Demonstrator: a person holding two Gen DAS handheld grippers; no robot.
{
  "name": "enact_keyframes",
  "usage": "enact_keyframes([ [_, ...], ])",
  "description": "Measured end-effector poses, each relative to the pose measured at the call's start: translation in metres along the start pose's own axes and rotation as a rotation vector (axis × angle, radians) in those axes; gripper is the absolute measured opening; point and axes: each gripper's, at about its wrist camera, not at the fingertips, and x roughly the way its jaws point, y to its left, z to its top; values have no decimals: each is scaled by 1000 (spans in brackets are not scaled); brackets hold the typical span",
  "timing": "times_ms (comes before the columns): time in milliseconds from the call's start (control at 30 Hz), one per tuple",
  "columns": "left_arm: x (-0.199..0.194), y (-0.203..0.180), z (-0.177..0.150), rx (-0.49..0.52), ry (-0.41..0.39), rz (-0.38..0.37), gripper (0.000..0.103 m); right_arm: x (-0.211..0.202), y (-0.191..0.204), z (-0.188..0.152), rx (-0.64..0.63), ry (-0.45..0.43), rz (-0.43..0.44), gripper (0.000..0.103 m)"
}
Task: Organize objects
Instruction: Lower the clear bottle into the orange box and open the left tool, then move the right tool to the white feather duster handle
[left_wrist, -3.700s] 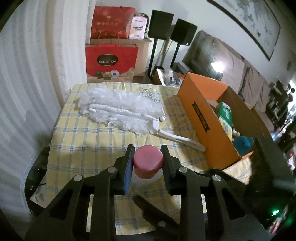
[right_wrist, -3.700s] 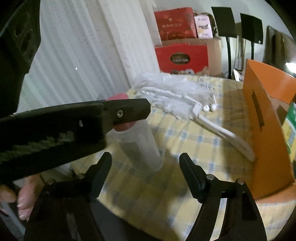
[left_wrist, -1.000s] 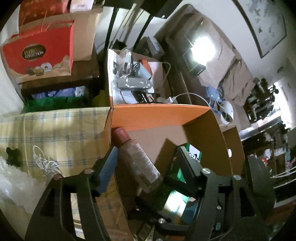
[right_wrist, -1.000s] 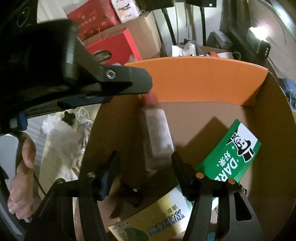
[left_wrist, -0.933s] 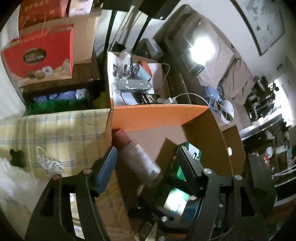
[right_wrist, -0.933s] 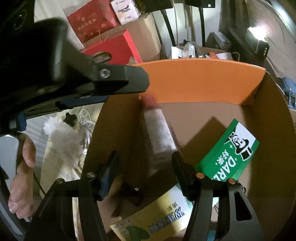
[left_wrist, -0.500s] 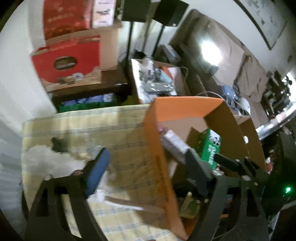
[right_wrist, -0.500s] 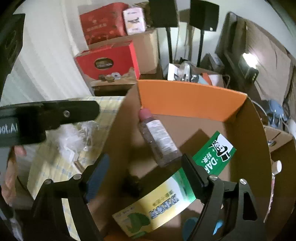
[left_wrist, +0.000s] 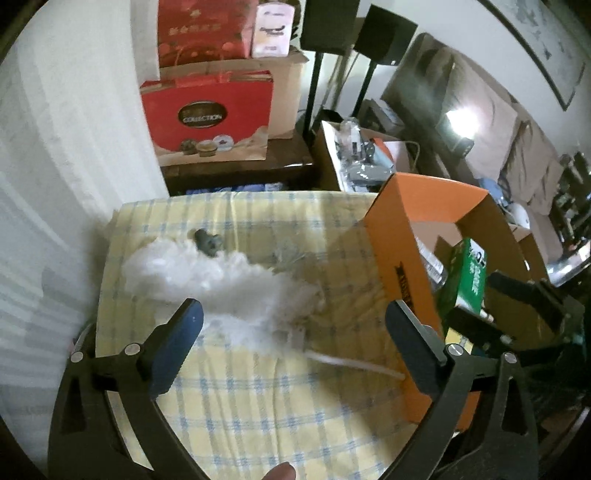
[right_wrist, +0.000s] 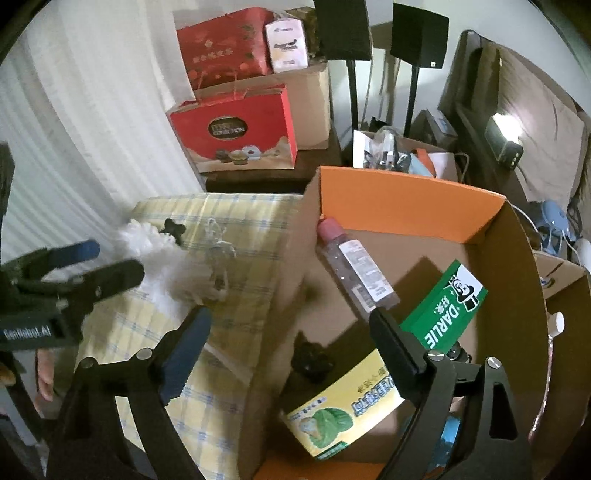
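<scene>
Orange box (right_wrist: 406, 199) holds bottle (right_wrist: 354, 269) | left gripper (left_wrist: 295, 332), right gripper (right_wrist: 291, 332) angled down, fingers opening, empty

Orange cardboard box (right_wrist: 406, 199), brown inside. Clear plastic bottle (right_wrist: 354, 269) w/ pink cap, white label. Green carton (right_wrist: 443, 306), white lettering. Yellow carton (right_wrist: 343, 413). Bench cloth (left_wrist: 295, 413): yellow, blue-white check. White fluffy duster (left_wrist: 221, 288). Red gift bag (left_wrist: 207, 114).

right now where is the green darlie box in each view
Left wrist: green Darlie box stands at right of centre, poking above the orange box's near wall.
Right wrist: it lies lower right, inside the box beside the pink-capped bottle.
Shared landmark: the orange box's bright back flap.
</scene>
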Motion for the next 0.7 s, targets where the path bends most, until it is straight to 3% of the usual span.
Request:
enact_keyframes([
  [267,-17,17,-19,15,-17,11,101,-6,22,4,-8,-1,1,93],
  [333,-19,22,-23,15,-15,5,101,-5,29,3,-8,2,1,97],
  [700,-26,78,-43,-87,-12,17,101,7,72,2,-75,19,25,100],
])
